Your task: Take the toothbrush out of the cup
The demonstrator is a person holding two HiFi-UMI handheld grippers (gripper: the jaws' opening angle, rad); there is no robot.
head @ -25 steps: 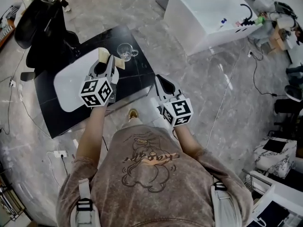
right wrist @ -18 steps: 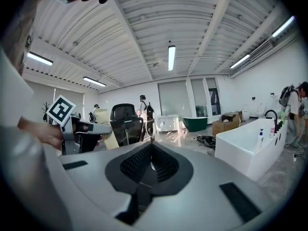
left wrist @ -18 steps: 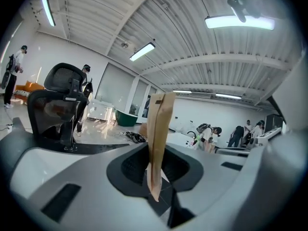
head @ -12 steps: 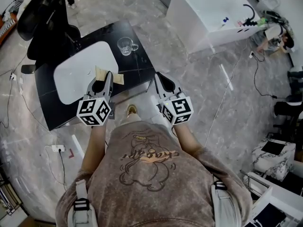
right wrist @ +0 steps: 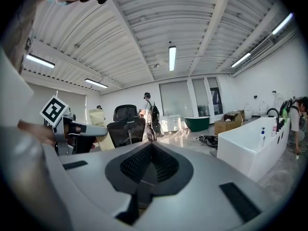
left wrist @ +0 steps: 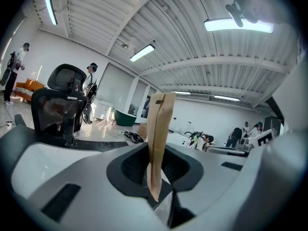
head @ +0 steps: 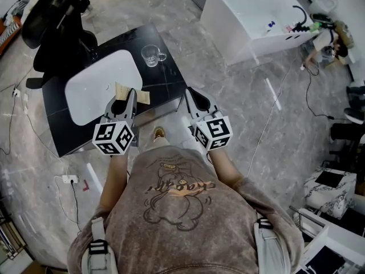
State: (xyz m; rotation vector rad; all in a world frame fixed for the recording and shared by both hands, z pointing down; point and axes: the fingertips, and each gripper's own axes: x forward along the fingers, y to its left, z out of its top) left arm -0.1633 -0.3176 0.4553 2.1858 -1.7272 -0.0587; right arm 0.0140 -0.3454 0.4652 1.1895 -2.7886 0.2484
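An empty clear glass cup (head: 151,55) stands at the far side of the black table (head: 165,81), beside a white oval mat (head: 94,87). My left gripper (head: 131,93) hangs over the table's near part, apart from the cup, shut on a flat tan paper-wrapped toothbrush (head: 140,95). In the left gripper view the toothbrush (left wrist: 159,134) stands upright, pinched between the jaws of the left gripper (left wrist: 155,179). My right gripper (head: 191,94) sits off the table's right edge, shut with nothing in it; the right gripper (right wrist: 148,153) shows its pads together.
A black office chair (head: 54,30) stands behind the table at the far left. A white tub-like unit (head: 251,16) is at the far right. Cables (head: 311,96) and a power strip (head: 69,178) lie on the marble floor.
My left gripper has drawn back from beside the cup toward the table's near edge, carrying the tan toothbrush packet. The right gripper has kept still.
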